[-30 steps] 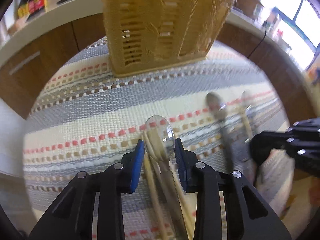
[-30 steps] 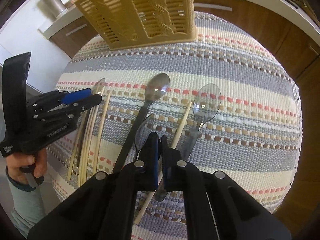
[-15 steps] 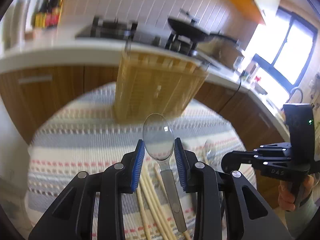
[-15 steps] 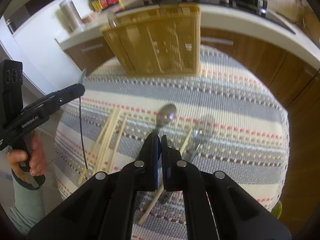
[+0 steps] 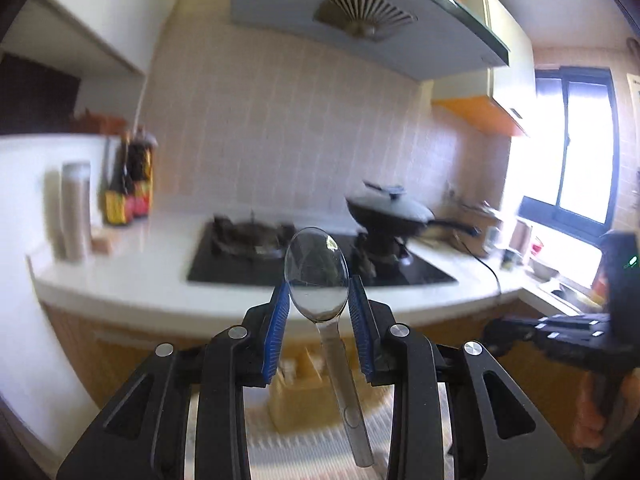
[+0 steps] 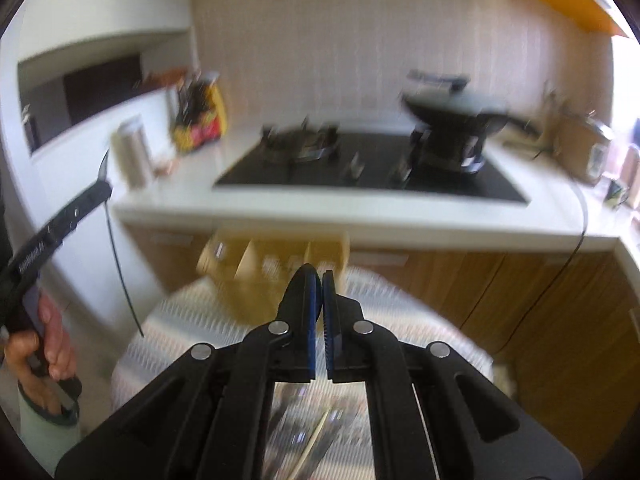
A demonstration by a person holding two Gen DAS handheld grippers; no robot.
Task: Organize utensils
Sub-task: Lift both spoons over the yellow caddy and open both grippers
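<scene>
My left gripper (image 5: 318, 292) is raised toward the kitchen counter and shut on a clear plastic spoon (image 5: 316, 272). Its blue pads press the sides of the bowl and the handle hangs down. The right wrist view shows that gripper (image 6: 105, 190) at the left, the spoon (image 6: 120, 264) edge-on as a thin dark line below it. My right gripper (image 6: 320, 280) is shut, and I make out nothing held in it. It hovers over the yellow slotted basket (image 6: 276, 256), which stands on the striped cloth (image 6: 180, 320). A blurred chopstick (image 6: 316, 436) lies on the cloth beneath.
Behind the table runs a white counter (image 5: 120, 272) with a black hob (image 6: 360, 172), a lidded wok (image 5: 392, 212), sauce bottles (image 5: 128, 184) and a metal canister (image 5: 74, 212). Wooden cabinet doors (image 6: 520, 288) lie below. A hand (image 6: 44, 344) grips the left tool.
Both grippers have risen well above the table and tilted up. The view went from the cloth and utensils to the counter and wall. The clear spoon stayed in the left gripper.
</scene>
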